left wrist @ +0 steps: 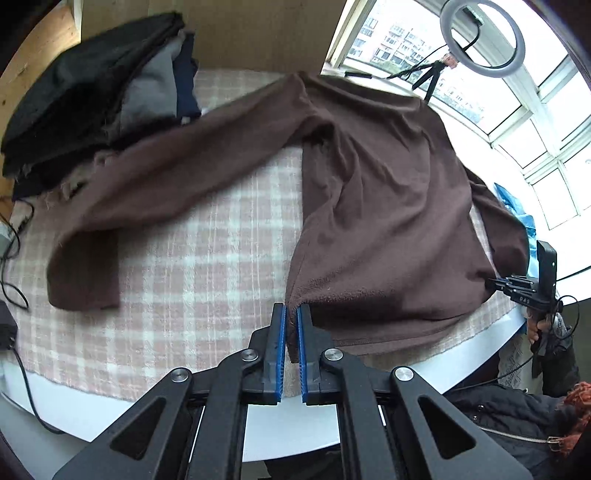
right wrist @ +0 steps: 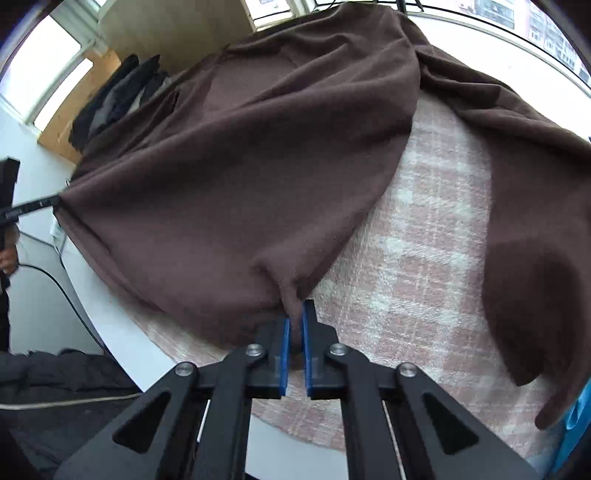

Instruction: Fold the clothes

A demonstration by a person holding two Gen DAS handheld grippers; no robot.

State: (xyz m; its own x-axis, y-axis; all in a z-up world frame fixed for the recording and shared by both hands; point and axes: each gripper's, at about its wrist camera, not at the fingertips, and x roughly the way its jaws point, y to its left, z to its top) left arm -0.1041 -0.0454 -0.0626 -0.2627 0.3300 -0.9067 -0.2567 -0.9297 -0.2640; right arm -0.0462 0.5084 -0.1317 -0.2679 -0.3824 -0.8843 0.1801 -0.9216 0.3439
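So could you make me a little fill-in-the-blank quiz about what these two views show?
1. The left gripper is shut on the hem of a ____ top.
2. The top lies on a pink and white ____ cloth.
3. The gripper pads are coloured ____.
4. The lamp by the window is shaped like a ____.

Missing words: brown; checked; blue; ring

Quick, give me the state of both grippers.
Left gripper: shut on the hem corner of the brown sweater.
Right gripper: shut on the sweater's other hem corner.
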